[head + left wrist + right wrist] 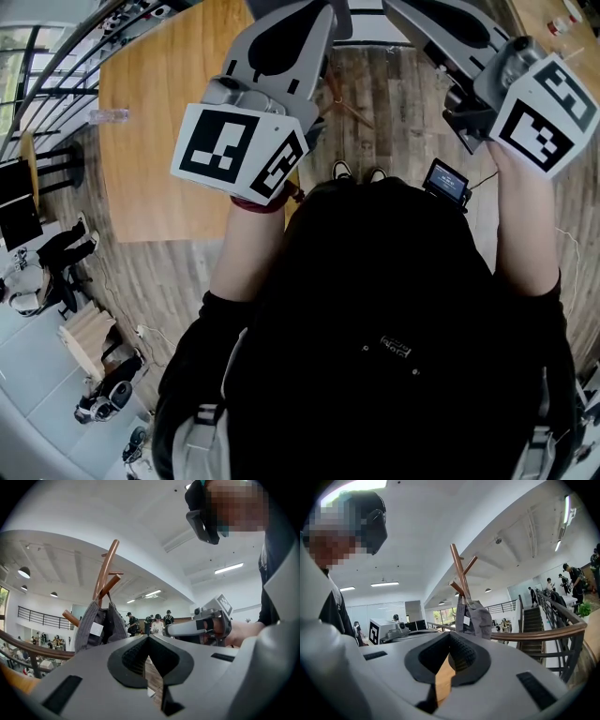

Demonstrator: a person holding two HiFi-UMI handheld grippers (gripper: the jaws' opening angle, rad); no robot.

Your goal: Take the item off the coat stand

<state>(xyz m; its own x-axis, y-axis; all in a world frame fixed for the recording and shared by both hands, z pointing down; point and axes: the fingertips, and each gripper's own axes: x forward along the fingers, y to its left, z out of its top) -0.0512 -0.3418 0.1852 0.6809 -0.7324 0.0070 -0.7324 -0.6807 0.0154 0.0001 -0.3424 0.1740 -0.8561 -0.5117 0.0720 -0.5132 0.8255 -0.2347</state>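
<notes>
Person in a black top (394, 337) stands on a wood floor (394, 103), both arms raised, a gripper in each hand. Left gripper (149, 638): jaws clenched tip to tip, nothing between them. Only floor shows through the slot lower down. Right gripper (449, 637): the same, jaws pressed together and empty. The coat stand (460, 571) is a wooden pole with angled pegs, standing ahead of both grippers and well apart from them. The item (474, 616) hangs from one of the pegs by a strap. It is grey fabric with a small white label and a dark inside, and I cannot tell whether it is a bag or a garment. In the left gripper view it hangs up and to the left of the jaw tips; in the right gripper view it sits just above them, a little to the right. Neither gripper touches it. From above, the marker cubes on both grippers face the head camera. A wooden table (159, 112) stands to the person's left with a clear plastic bottle (111, 115) lying on it. A small screen device (446, 180) sits low beside the right arm. Behind the stand there is a curved railing (543, 634) with a wooden handrail, and stairs (532, 620). Several people (150, 623) stand in the far background, too small to tell more.
</notes>
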